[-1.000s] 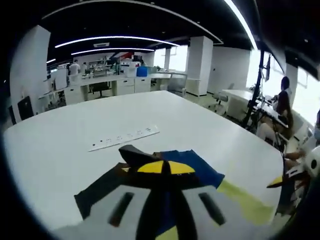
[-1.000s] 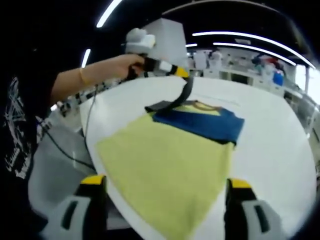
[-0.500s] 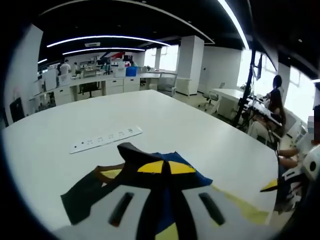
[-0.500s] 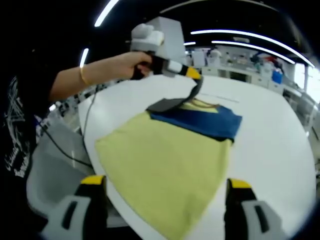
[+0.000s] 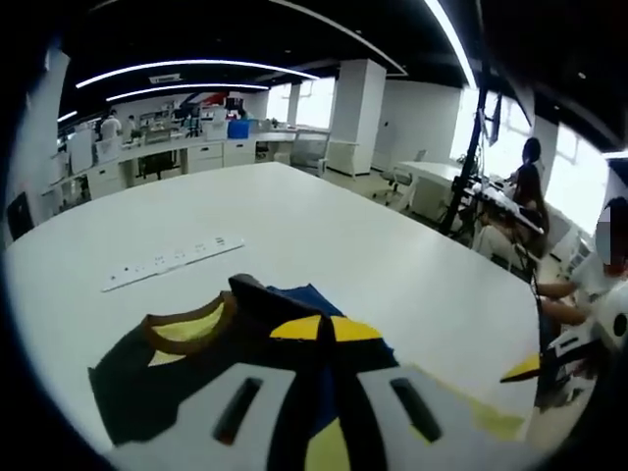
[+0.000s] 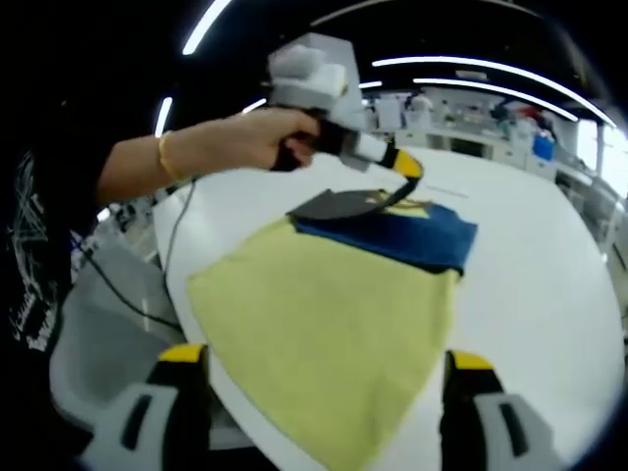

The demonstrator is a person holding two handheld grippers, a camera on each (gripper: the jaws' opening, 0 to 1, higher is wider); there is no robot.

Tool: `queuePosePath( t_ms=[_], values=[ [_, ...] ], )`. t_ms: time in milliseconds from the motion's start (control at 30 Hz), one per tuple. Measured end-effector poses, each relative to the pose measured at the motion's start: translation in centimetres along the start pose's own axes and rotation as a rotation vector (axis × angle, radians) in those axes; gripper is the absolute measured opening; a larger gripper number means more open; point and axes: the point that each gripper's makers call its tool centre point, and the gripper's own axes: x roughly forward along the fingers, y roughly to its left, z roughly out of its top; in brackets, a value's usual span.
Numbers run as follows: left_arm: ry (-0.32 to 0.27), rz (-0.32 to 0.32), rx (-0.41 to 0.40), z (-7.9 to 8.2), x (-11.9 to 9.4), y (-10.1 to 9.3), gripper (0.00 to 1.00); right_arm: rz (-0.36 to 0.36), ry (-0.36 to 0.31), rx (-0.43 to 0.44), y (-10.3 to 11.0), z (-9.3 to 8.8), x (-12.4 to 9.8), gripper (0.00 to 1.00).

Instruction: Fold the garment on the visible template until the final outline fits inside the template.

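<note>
Two grippers work over one round white table (image 6: 549, 255). On it lies the garment (image 6: 334, 314), a shirt with a pale yellow body and a dark blue band across its upper part; its yellow hem reaches the table edge nearest the right gripper, and its blue part lies toward the middle of the table.

In the right gripper view, a person's hand (image 6: 257, 139) comes in from the left with the forearm roughly level above the table edge, a thin yellow band at the wrist, and a black printed sleeve further back. That hand grasps the handle of the left gripper (image 6: 400, 184), which slopes down toward the garment's far end. Its yellow-tipped jaws are closed on a dark sleeve (image 6: 334, 204) of the garment, raising that fabric a little off the blue part.

In the left gripper view, the same jaws meet with no gap at the bottom centre, with dark cloth pinched between them and a brown-edged collar (image 5: 186, 329) just to the left. A white power strip (image 5: 172, 263) lies flat further out on the table, well apart from the garment.

The right gripper (image 6: 324, 412) hangs above the near table edge with its jaws spread wide and nothing between them.
</note>
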Motion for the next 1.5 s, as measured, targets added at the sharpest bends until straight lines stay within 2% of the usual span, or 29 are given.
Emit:
queuePosePath(
  t_ms=[200,433,500,533,600,700,800,933,1033,1200,1333,1400,1500],
  values=[
    [0.054,-0.001,0.049,-2.1,1.6,-0.7,0.00,-0.008,0.000,0.009,-0.3,0.0,0.0,0.99],
    [0.090,-0.024,0.052,-4.0,2.3,-1.6,0.00,-0.005,-0.003,0.009,-0.3,0.2,0.2,0.99],
    [0.091,-0.035,0.041,-4.3,2.5,-1.8,0.00,-0.003,-0.002,0.010,-0.2,0.3,0.3,0.99],
    [0.097,-0.055,-0.019,-4.7,2.6,-2.3,0.00,-0.003,0.001,0.008,-0.2,0.3,0.3,0.99],
    [0.101,-0.054,-0.015,-4.9,2.8,-2.0,0.00,-0.003,0.003,0.004,-0.2,0.3,0.3,0.99],
    [0.109,-0.093,-0.005,-5.4,3.3,-2.4,0.00,-0.002,0.002,0.003,-0.3,0.4,0.2,0.99],
    [0.098,-0.093,0.028,-5.5,3.3,-2.6,0.14,-0.003,0.002,0.002,-0.3,0.4,0.2,0.99],
    [0.073,-0.126,0.045,-5.3,2.7,-3.4,0.25,0.002,0.006,-0.001,-0.2,0.4,0.3,0.99],
    [0.051,-0.139,0.068,-4.9,2.3,-3.5,0.44,0.011,0.013,-0.010,-0.1,0.3,0.3,0.99],
    [0.032,-0.152,0.120,-4.4,0.6,-3.7,0.65,0.025,0.020,-0.027,0.1,0.4,0.4,0.99],
    [0.028,-0.185,0.120,-4.7,-0.8,-3.6,0.83,0.036,0.029,-0.048,0.2,0.5,0.5,0.99],
    [0.034,-0.185,0.142,-5.1,-1.6,-3.2,0.89,0.046,0.037,-0.057,0.2,0.4,0.5,0.99],
    [0.041,-0.177,0.168,-5.7,-3.2,-2.3,0.93,0.061,0.033,-0.050,0.0,0.8,0.5,0.99]
  ],
)
